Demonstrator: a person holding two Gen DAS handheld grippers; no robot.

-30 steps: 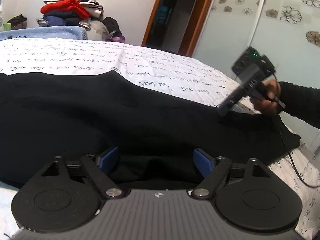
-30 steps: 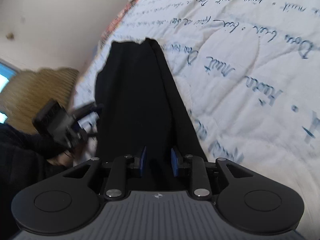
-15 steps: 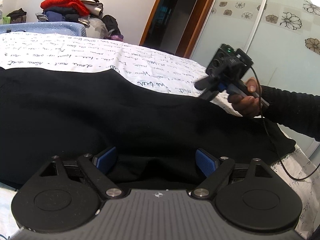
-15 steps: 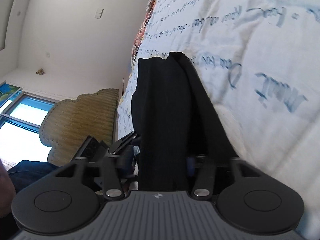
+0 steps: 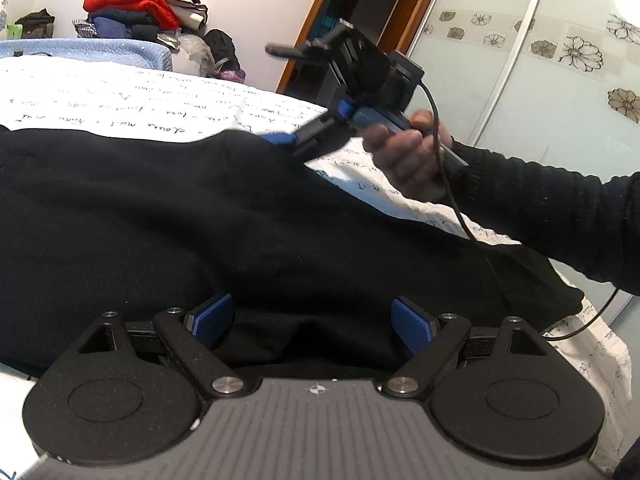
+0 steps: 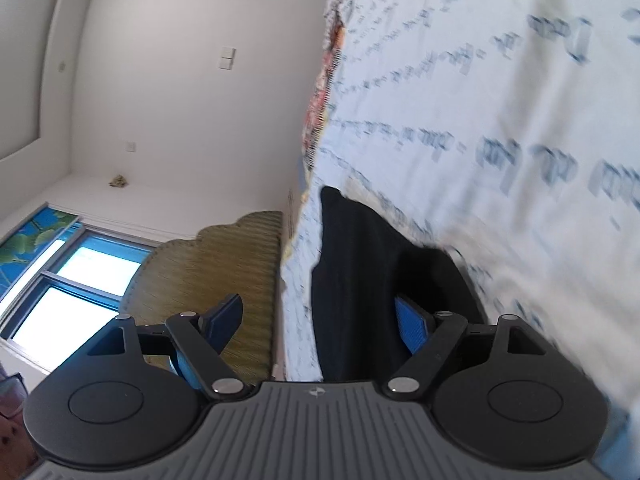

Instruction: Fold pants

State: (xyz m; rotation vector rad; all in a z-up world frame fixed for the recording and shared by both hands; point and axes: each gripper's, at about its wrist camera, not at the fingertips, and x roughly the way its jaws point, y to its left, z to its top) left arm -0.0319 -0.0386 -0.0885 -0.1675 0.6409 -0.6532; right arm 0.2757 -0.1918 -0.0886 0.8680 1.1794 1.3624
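Black pants (image 5: 240,220) lie spread across a white quilt (image 5: 120,96) printed with handwriting. My left gripper (image 5: 312,312) rests at the pants' near edge, open, its blue pads (image 5: 212,316) wide apart with cloth lying loose between them. In the left wrist view, my right gripper (image 5: 316,128) is held by a hand (image 5: 408,152) in a dark sleeve, at the pants' far edge. Seen from the right wrist, the right gripper (image 6: 320,316) is rolled sideways and its jaws are opening. A fold of the pants (image 6: 360,280) lies between them, near the right pad (image 6: 412,324), unclamped.
A heap of clothes (image 5: 140,12) sits beyond the bed's far side, beside a wooden doorway (image 5: 340,20). A flowered sliding wardrobe door (image 5: 540,60) stands on the right. A cable (image 5: 452,200) hangs from the right gripper. The headboard (image 6: 220,264) and a window (image 6: 80,280) show in the right wrist view.
The right gripper has travelled left along the pants' far edge, rolled over, and its jaws have gone from nearly shut to wide. The left gripper has stayed put.
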